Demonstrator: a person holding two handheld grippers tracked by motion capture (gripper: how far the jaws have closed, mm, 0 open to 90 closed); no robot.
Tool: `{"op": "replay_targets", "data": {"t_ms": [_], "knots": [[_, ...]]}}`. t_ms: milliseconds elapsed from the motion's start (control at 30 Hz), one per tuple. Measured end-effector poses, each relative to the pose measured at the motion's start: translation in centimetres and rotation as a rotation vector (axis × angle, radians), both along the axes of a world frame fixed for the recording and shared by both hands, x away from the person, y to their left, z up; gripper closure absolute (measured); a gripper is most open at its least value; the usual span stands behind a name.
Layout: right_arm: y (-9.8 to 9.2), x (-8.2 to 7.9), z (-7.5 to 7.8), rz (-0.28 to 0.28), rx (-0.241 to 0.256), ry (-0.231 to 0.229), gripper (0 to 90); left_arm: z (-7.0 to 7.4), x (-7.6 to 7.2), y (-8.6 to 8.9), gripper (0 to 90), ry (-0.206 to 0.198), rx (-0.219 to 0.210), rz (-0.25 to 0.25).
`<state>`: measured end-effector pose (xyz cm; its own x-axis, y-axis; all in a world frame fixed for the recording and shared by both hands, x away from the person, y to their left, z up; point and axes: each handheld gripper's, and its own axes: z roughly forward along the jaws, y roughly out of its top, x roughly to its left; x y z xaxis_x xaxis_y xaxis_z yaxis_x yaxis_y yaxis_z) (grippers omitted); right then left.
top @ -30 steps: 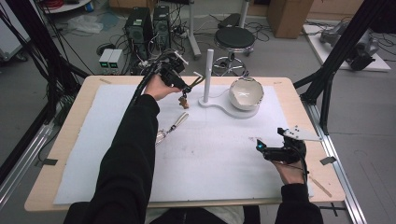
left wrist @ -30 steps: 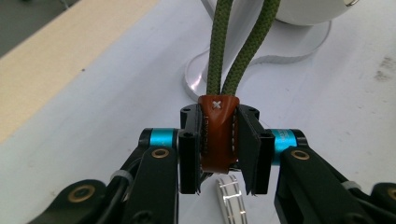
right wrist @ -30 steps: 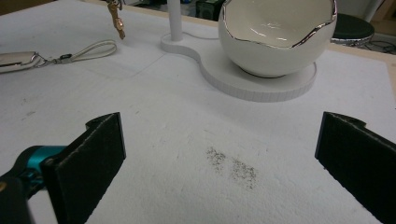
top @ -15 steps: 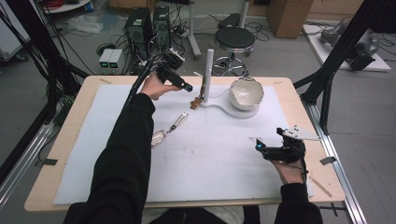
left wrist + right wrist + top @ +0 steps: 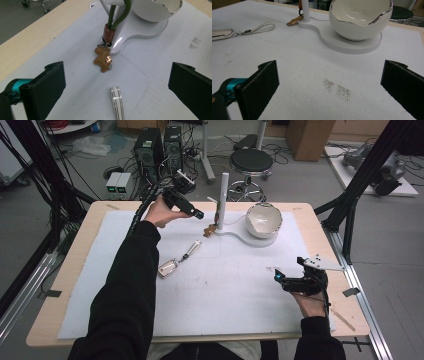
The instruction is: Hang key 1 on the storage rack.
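Keychain [image 5: 103, 58] with a brown bear-shaped charm hangs by its green cord loop [image 5: 113, 17] from the white post [image 5: 223, 200] of a stand, the charm resting on the mat just ahead of the left gripper [image 5: 192, 211], whose fingers stand wide apart and hold nothing. Judged from its looks, the piece is light and limp: the cord is soft and will swing, the charm hard and glossy, so the leather collar [image 5: 109, 33] just above the charm offers the surest hold. A second keychain [image 5: 176, 261], silver with a pale strap, lies flat on the mat, below and behind those fingers. The right gripper [image 5: 280, 277] rests near the bench [image 5: 75, 250] edge, fingers likewise spread and empty, well apart from the ceramic bowl [image 5: 360, 18], which looks fragile. A white foam mat [image 5: 240, 300] covers the bench; beyond it stand a stool [image 5: 251, 160] and computer cases [image 5: 160, 145].
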<state>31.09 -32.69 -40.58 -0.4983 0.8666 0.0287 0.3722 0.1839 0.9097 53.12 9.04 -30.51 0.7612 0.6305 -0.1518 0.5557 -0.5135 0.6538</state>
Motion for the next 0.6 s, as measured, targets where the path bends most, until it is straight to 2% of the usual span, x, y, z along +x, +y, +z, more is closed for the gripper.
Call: {"op": "replay_targets", "data": {"t_ms": [200, 300, 500, 533, 600], "knots": [[0.1, 0.0, 0.0, 0.004, -0.005, -0.001, 0.7, -0.5, -1.2, 0.9, 1.7, 0.000, 0.019, 0.009], [0.2, -0.1, 0.0, 0.002, -0.001, 0.003, 0.7, -0.7, -2.1, 1.5, 1.7, -0.001, 0.013, 0.006], [0.2, -0.1, 0.0, 0.001, -0.008, 0.007, 0.7, -0.7, -4.1, 2.7, 1.7, -0.040, 0.006, -0.002], [0.1, 0.0, 0.0, 0.002, -0.013, -0.003, 0.7, -0.8, -4.4, 2.9, 1.7, -0.042, 0.005, 0.002], [0.1, 0.0, -0.1, 0.001, -0.009, 0.007, 0.7, -1.0, -4.9, 3.2, 1.7, -0.041, 0.013, 0.006]]}}
